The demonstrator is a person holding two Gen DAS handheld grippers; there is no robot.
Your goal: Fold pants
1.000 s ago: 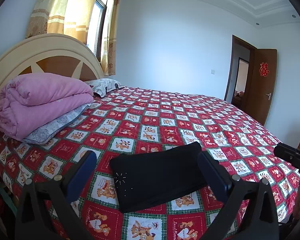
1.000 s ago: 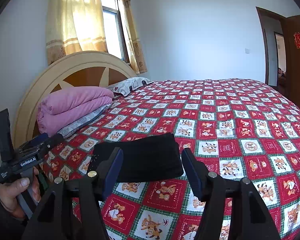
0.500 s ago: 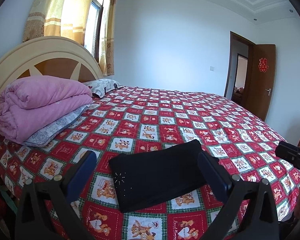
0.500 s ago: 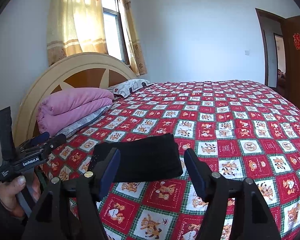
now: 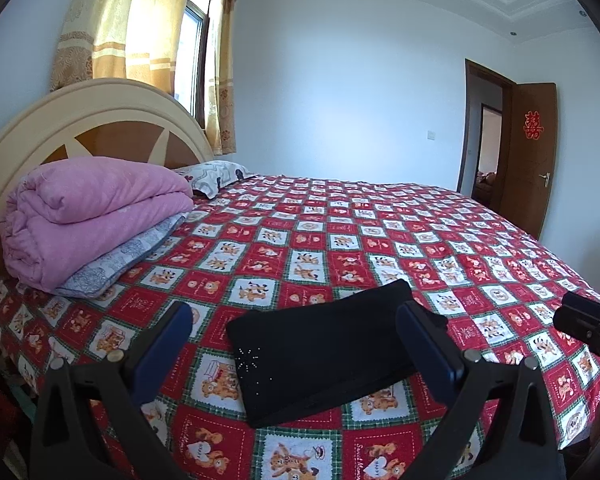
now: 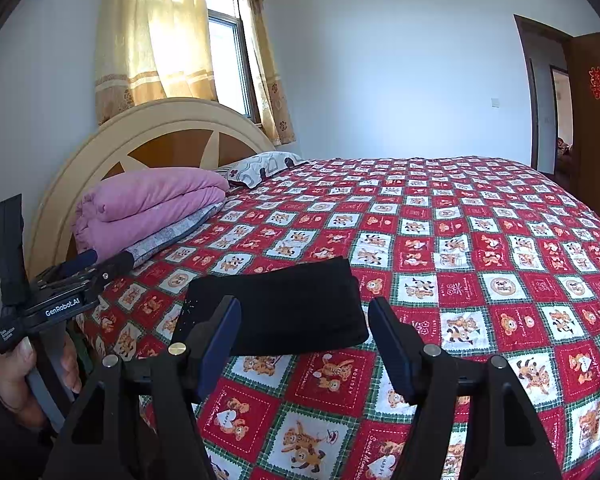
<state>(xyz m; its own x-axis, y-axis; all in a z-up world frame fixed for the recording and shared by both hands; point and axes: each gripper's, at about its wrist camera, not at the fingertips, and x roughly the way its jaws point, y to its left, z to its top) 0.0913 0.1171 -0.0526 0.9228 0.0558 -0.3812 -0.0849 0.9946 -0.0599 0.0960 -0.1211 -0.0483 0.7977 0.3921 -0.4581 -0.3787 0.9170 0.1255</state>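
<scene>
- Left wrist view: the black pants (image 5: 324, 350) lie folded into a compact rectangle on the near part of the bed, close to its near edge, flat on the red patchwork bedspread (image 5: 380, 240). A small cluster of sparkly dots shows near their near-left corner.
- Your left gripper (image 5: 300, 354) hangs above the pants with its jaws spread wide; the blue pads (image 5: 162, 346) frame the bundle left and right in this view and nothing is pinched between them.
- In the right wrist view the same pants (image 6: 276, 308) sit just beyond your right gripper (image 6: 306, 344), whose jaws also stand apart and hold nothing; the left pad overlaps the near-left corner of the fabric in the picture, but whether it touches you cannot tell.
- Your left hand (image 6: 28, 380) shows at the left edge of that view, wrapped around the handle of the other tool.
- Further left, against the curved headboard (image 5: 100, 120), a folded pink quilt (image 5: 92, 208) rests on a grey patterned blanket (image 5: 128, 252), well apart from the pants.
- A patterned pillow (image 5: 216, 174) lies at the far left of the bed, below the curtained window (image 5: 192, 48).
- A brown door (image 5: 532, 152) stands open at the far right, with a red paper ornament on it.
</scene>
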